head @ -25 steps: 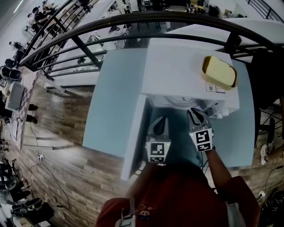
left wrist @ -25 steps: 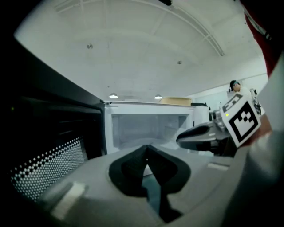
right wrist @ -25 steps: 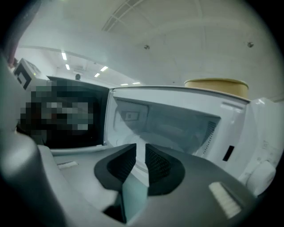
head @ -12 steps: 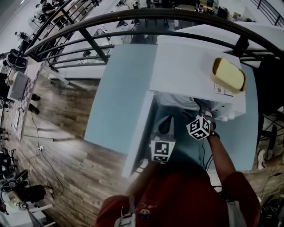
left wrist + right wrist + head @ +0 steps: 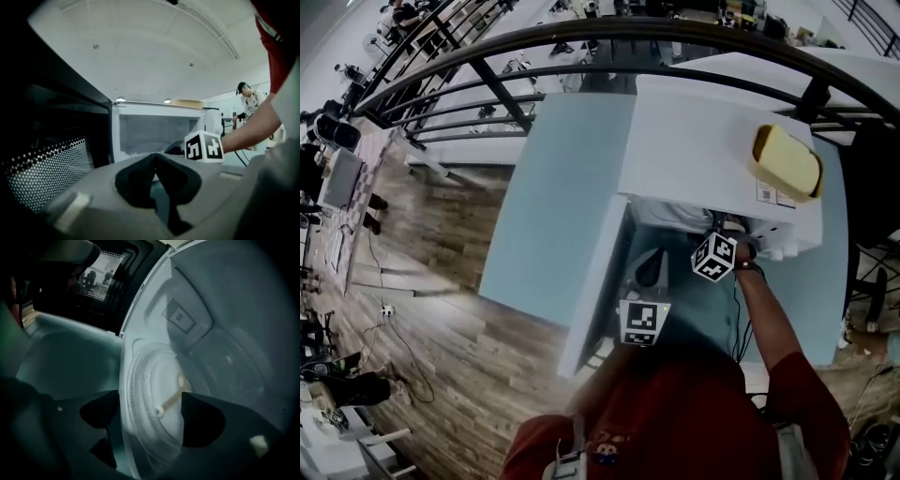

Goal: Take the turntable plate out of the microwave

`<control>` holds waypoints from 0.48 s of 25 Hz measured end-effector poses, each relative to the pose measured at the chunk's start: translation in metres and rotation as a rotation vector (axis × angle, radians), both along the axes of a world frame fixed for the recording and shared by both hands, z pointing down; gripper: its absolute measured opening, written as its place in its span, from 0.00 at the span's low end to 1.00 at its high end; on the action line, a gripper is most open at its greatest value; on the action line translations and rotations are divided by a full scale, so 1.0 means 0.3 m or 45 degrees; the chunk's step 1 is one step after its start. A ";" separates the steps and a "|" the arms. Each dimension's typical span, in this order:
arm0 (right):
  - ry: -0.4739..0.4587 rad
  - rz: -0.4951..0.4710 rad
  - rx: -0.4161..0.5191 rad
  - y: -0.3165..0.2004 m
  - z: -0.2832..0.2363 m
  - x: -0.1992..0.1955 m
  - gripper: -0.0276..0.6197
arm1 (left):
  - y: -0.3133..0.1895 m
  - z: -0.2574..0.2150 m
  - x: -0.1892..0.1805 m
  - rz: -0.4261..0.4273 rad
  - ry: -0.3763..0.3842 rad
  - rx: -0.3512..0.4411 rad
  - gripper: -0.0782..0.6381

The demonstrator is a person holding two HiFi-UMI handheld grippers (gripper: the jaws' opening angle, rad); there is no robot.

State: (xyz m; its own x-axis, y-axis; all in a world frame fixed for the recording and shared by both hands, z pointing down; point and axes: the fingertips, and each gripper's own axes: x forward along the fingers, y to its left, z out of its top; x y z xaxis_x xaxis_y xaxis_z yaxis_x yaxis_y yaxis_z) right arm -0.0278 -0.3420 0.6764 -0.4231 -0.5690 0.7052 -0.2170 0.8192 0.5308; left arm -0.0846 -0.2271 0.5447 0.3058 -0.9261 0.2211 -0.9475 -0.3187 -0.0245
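While its jaws have just been opening and now stand spread wide, the right gripper (image 5: 150, 416) is pointed down into the microwave (image 5: 703, 141). There the glass turntable plate (image 5: 157, 390) lies flat on the cavity floor, its near rim seen between the jaws and pressed by neither pad. The right forearm (image 5: 757, 309) is stretched toward the opening. The left gripper (image 5: 154, 164) is held about level beside the open door (image 5: 56, 159), its jaws pressed together on nothing. A yellow block (image 5: 786, 161) is set on the microwave's top. The microwave is borne by a pale blue table (image 5: 553, 206) beside a dark railing (image 5: 487, 89), above a wooden floor (image 5: 441, 328).
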 end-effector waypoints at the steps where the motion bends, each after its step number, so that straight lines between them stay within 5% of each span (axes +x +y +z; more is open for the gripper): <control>1: -0.001 -0.002 0.000 0.001 0.001 0.000 0.69 | 0.000 0.002 0.000 0.002 -0.002 0.000 0.11; 12: 0.103 -0.110 0.213 0.036 -0.008 -0.017 0.53 | -0.015 0.013 0.009 0.008 0.013 -0.019 0.11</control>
